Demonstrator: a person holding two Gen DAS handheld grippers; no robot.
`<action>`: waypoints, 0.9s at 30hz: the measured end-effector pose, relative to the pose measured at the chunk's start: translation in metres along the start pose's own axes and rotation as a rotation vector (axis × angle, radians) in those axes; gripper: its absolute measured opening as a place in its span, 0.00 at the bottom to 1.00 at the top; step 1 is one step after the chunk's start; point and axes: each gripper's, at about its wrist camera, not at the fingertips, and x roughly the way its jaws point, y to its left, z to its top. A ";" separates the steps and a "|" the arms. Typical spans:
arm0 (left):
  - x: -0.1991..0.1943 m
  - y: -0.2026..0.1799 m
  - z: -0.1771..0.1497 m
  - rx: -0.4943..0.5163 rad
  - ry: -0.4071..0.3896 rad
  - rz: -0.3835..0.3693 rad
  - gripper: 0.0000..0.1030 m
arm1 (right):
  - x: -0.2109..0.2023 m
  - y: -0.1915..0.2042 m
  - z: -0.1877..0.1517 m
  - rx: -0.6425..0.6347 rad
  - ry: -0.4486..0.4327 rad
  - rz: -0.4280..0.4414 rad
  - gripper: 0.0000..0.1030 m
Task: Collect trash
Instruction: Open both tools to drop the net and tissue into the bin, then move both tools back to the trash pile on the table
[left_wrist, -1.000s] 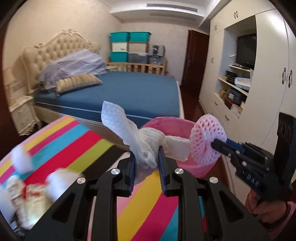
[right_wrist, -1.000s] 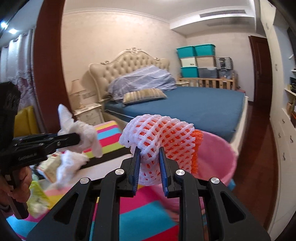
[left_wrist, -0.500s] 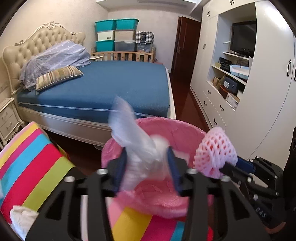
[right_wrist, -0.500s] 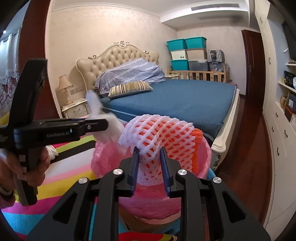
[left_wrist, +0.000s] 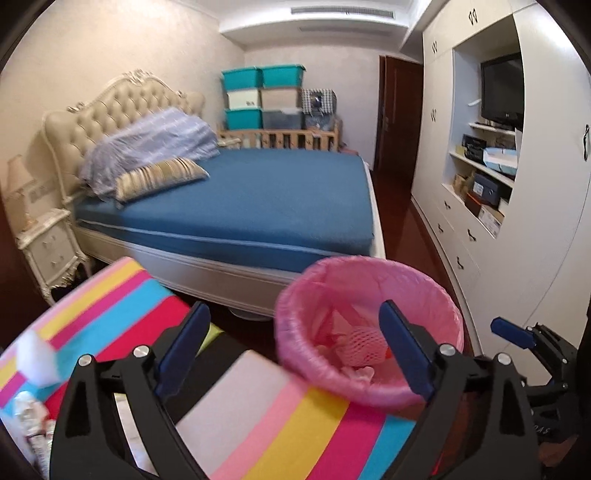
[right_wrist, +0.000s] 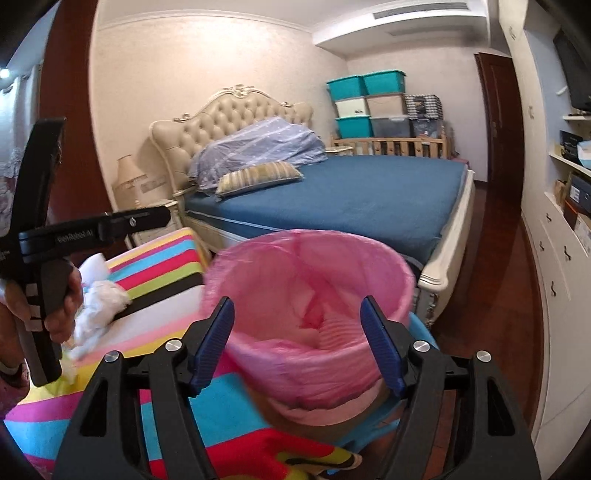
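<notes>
Over the pink-lined bin (left_wrist: 369, 328), left wrist view: left gripper (left_wrist: 291, 343) gapes wide, empty; foam net (left_wrist: 364, 341) lies inside. Right wrist view: right gripper (right_wrist: 297, 341) equally wide, holding nothing. Crumpled tissue (right_wrist: 98, 306) waits on the striped table (right_wrist: 166, 254), so I'd approach low and pinch its bulk.

Thin glossy pink plastic liner (left_wrist: 369, 280) wrinkles around white foam netting (left_wrist: 364, 341).

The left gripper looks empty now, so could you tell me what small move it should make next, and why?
Probably swing the left gripper back left toward the crumpled white tissue on the striped cloth. Both grippers are open, the foam net already lies in the pink bin, and that tissue remains uncollected.
</notes>
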 end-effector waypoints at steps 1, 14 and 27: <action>-0.015 0.006 -0.001 -0.004 -0.020 0.014 0.89 | -0.002 0.011 0.000 -0.007 -0.002 0.023 0.68; -0.188 0.126 -0.066 -0.187 -0.093 0.280 0.95 | -0.010 0.168 -0.015 -0.164 0.062 0.356 0.78; -0.276 0.174 -0.192 -0.311 0.011 0.490 0.95 | -0.009 0.249 -0.053 -0.270 0.174 0.461 0.82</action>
